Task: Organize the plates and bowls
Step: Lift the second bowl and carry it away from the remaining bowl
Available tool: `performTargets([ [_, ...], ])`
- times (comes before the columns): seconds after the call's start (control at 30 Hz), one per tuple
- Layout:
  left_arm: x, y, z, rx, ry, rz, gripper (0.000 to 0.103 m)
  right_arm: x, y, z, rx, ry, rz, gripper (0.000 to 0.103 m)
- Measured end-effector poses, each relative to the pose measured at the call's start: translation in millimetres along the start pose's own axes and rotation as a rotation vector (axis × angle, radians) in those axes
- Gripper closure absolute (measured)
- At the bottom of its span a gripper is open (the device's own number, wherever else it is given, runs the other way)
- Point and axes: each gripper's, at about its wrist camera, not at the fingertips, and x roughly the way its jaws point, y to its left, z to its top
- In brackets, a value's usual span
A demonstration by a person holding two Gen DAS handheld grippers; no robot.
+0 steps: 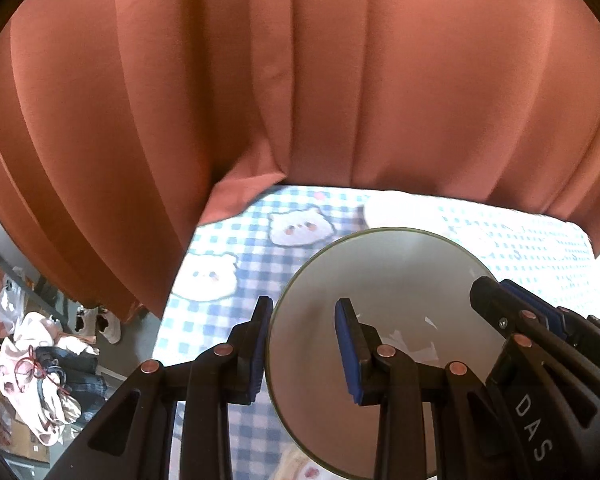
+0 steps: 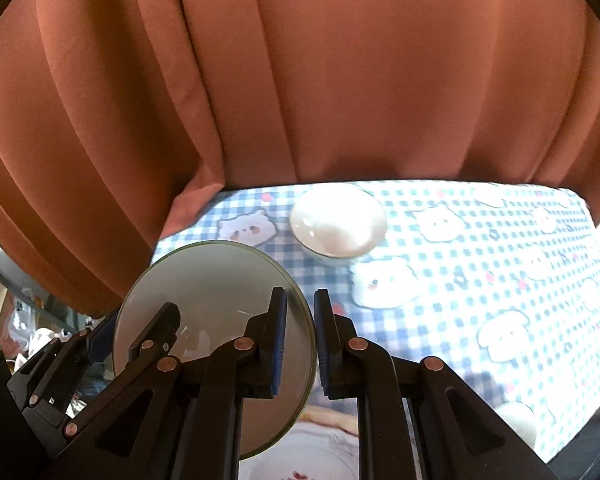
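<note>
A shallow pale bowl with a thin green rim [image 1: 384,280] [image 2: 204,280] hangs tilted above the table, held from both sides. My left gripper [image 1: 304,350] is shut on its left rim, one finger outside and one inside the bowl. My right gripper [image 2: 300,344] is shut on the opposite rim, and it shows in the left wrist view at the bowl's right edge [image 1: 496,304]. The left gripper [image 2: 152,332] appears at the bowl's left in the right wrist view. A white bowl [image 2: 338,224] [image 1: 392,206] stands on the table near the curtain.
The table [image 2: 480,264] wears a blue check cloth with bear faces. A rust curtain [image 2: 340,80] hangs right behind it. A patterned plate [image 2: 312,460] lies below the held bowl, and a white round thing [image 2: 518,422] sits near the front right edge. Clothes lie piled on the floor [image 1: 48,372] at left.
</note>
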Motion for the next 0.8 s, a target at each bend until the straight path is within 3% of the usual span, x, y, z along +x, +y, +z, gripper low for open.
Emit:
performTargets([
  [0.33, -25, -38, -24, 0.038, 0.007, -0.047, 0.072, -38, -31, -28, 0.041, 0.002, -0.056, 0.086],
  [0.8, -50, -118, -56, 0.076, 0.008, -0.019, 0.072, -66, -112, -52, 0.063, -0.002, -0.03, 0.086],
])
